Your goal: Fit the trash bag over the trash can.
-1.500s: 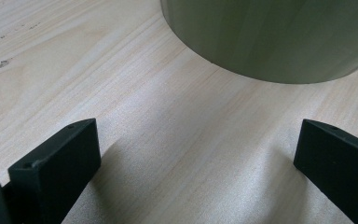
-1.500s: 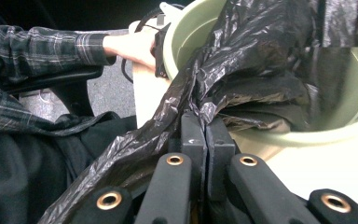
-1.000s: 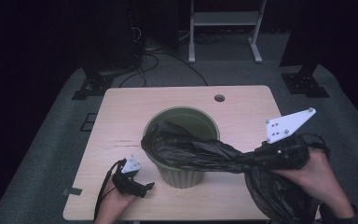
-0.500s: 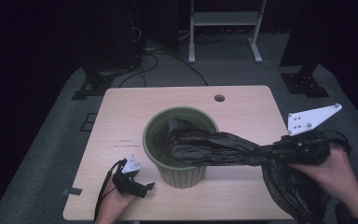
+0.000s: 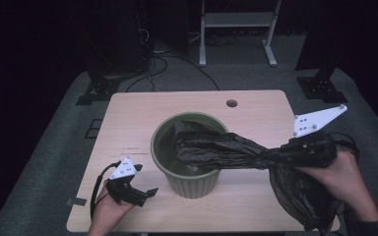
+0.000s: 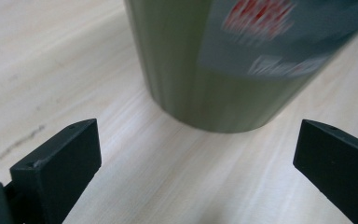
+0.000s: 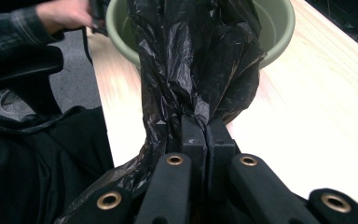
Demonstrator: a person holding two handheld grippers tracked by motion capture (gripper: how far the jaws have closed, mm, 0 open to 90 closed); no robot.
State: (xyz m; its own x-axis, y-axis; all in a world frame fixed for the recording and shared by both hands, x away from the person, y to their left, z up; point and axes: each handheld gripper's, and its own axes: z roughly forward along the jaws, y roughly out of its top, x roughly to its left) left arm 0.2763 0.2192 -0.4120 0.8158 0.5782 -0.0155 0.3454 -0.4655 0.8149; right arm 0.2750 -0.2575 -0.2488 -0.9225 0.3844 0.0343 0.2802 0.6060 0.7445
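Black bag [image 5: 226, 150] clamped in right gripper [image 5: 283, 155] may tip bin [image 5: 189, 182]; left gripper [image 5: 150, 192] open, empty.

Your table [image 5: 142, 118] looks like pale wood or wood-look laminate, smooth, with fine straight grain and a faint sheen; the green bin [image 5: 189, 182] reads as matt plastic, its wall faintly ribbed up and down, with a slicker printed label [image 6: 279, 37] stuck on it; the black bag [image 5: 226, 150] is thin plastic film, crinkled, glossy where the folds catch light; your right gripper [image 7: 200, 123] has matt black plastic jaws with brass-coloured rivets; your left gripper [image 6: 191, 154] shows the same dull black finish; the floor [image 5: 54, 162] looks like rough grey carpet.
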